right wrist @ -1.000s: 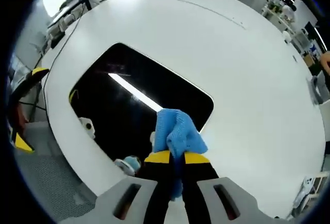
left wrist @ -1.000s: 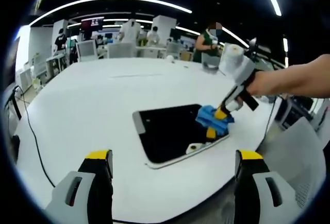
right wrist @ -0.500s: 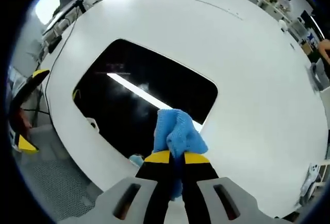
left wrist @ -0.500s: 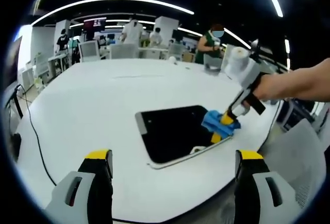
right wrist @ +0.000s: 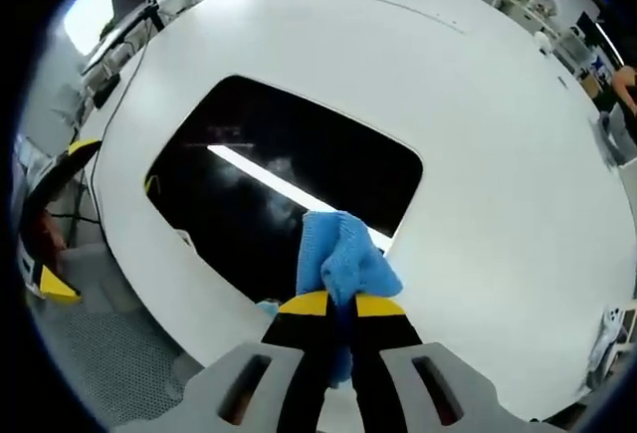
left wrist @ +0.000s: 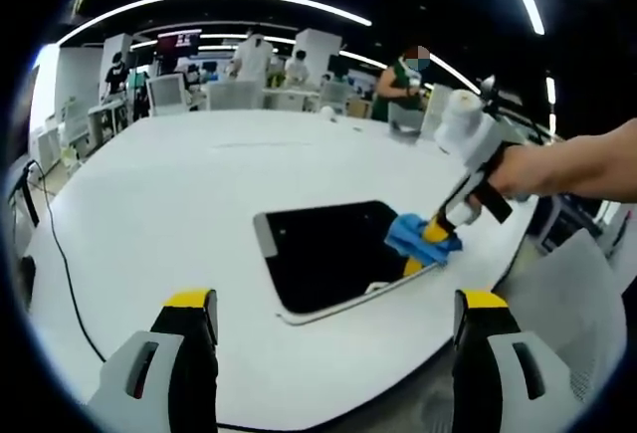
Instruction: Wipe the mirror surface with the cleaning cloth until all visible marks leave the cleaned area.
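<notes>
A dark rectangular mirror (left wrist: 328, 252) (right wrist: 279, 179) with a white frame lies flat on the white table (left wrist: 189, 184). A bright strip light reflects in it, with a faint smudge beside the streak in the right gripper view. My right gripper (right wrist: 341, 306) (left wrist: 435, 231) is shut on a blue cleaning cloth (right wrist: 342, 257) (left wrist: 416, 235), pressed at the mirror's near right edge. A person's arm (left wrist: 577, 164) holds that gripper. My left gripper (left wrist: 336, 306) is open, hovering well short of the mirror with nothing between its fingers.
The round white table (right wrist: 498, 154) has a black cable (left wrist: 60, 254) along its left edge. A mesh chair (left wrist: 572, 304) stands at the right. Several people (left wrist: 398, 80) and desks fill the background. The left gripper's yellow tips (right wrist: 45, 214) show at the left edge.
The cloth has slid a little along the mirror's near right edge. The reflection of the gripper in the mirror's lower corner has shrunk from sight. Both cameras shifted slightly.
</notes>
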Demonstrator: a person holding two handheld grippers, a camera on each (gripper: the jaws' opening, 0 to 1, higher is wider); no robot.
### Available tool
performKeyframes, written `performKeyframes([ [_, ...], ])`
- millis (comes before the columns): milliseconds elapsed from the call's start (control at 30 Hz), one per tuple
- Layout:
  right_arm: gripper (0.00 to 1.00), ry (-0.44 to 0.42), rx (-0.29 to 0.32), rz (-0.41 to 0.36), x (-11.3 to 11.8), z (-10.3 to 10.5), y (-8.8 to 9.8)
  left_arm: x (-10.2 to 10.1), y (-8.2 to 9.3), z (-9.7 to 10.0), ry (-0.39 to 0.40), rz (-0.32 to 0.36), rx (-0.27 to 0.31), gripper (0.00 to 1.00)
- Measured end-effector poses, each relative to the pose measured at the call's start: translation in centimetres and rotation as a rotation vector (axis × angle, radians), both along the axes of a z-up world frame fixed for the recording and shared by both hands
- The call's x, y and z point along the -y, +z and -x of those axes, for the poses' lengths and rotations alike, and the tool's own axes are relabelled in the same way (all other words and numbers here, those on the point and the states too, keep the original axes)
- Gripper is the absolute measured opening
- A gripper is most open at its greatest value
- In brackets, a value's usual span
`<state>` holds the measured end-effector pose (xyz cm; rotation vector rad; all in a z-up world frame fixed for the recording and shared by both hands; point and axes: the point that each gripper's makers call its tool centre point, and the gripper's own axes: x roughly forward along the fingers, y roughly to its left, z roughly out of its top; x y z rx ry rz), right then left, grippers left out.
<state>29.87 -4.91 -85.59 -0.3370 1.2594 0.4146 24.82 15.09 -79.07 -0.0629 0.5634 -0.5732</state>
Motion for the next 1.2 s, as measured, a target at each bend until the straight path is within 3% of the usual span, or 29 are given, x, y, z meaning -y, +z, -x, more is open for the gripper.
performKeyframes([
  [433,0.01,-0.001,0.006,0.003,-0.08,0.01,0.02,0.25,-0.03,0.09,-0.007,0.024,-0.01,0.99],
  [867,0.01,-0.01,-0.047,0.041,-0.19,-0.04,0.08,0.13,0.18,-0.11,0.008,0.038,0.0,0.99],
  [1200,0.01,0.001,-0.051,0.061,-0.21,-0.06,-0.09,0.13,0.25,-0.21,0.006,0.034,0.01,0.99],
])
